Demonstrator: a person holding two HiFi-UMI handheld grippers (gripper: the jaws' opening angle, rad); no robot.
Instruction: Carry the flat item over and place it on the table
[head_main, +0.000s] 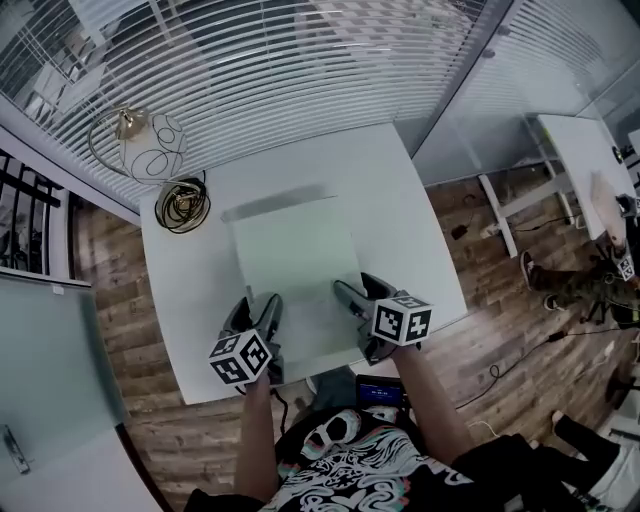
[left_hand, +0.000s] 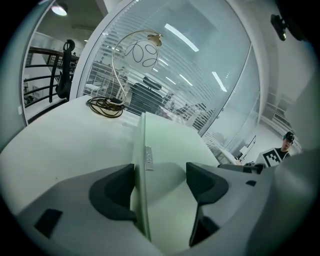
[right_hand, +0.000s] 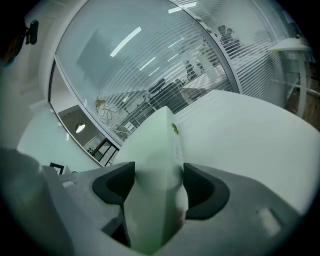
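Note:
A pale green flat board (head_main: 295, 270) hangs just above the white table (head_main: 400, 200) and casts a grey shadow beyond its far edge. My left gripper (head_main: 255, 306) holds its near left corner, and my right gripper (head_main: 360, 290) holds the near right corner. In the left gripper view the board (left_hand: 170, 145) runs edge-on between the jaws of the left gripper (left_hand: 160, 182), its thin edge against the left pad (left_hand: 117, 192). In the right gripper view the board (right_hand: 157, 145) fills the gap of the right gripper (right_hand: 159, 182).
A wire-frame lamp (head_main: 150, 145) and a coiled cable (head_main: 182, 203) sit at the table's far left corner. A glass wall with blinds rises behind the table. A second white table (head_main: 580, 150) and a person (head_main: 600, 270) are off to the right, over wood floor.

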